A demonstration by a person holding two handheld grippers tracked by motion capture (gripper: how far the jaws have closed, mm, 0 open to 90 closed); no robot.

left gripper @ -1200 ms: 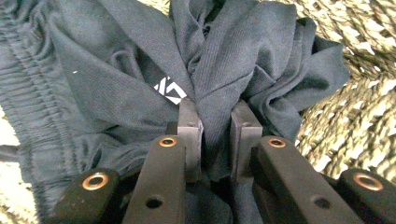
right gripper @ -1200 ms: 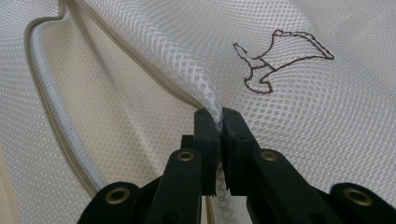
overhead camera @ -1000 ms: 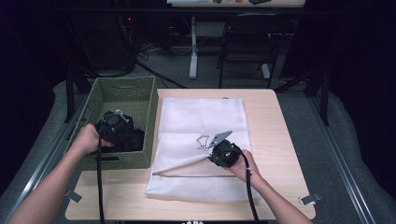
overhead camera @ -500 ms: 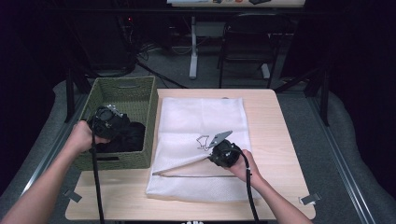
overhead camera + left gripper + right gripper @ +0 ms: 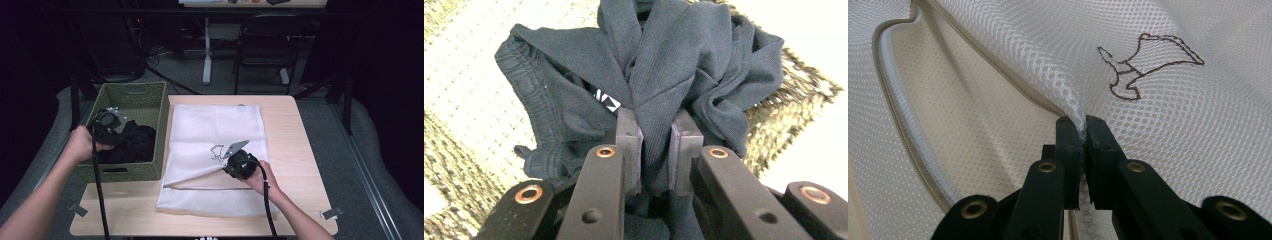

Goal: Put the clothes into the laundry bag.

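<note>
A: What does the left tool [image 5: 656, 135] have?

B: It is pinching a bunched fold of the dark garment [image 5: 659, 75]. In the left gripper view the cloth is squeezed between the two pads, and the rest of it hangs ahead of the jaws, with an elastic waistband off to one side and a small white tag just beside the grip.

A: And where is that garment?

B: Over the green woven basket [image 5: 162, 125]. In the high view the left tool [image 5: 107, 125] sits above the basket's near left part, and the garment [image 5: 132, 142] spills from it down into the basket.

A: The right tool?

B: The right tool [image 5: 1083, 127] is pressed together on a pinch of the white mesh bag [image 5: 1013, 75]. The mesh rises to a ridge right at its tips. Its zipper edge [image 5: 903, 125] curves away to one side of the jaws, showing the bag's mouth parted there, and a brown stitched outline [image 5: 1143, 62] lies on the mesh just beyond the tips.

A: Where does the bag lie?

B: Flat on the wooden tabletop [image 5: 290, 125], beside the basket. In the high view the right tool [image 5: 239, 162] is at the bag's [image 5: 215, 125] near part, lifting the top layer beside the opening.
</note>
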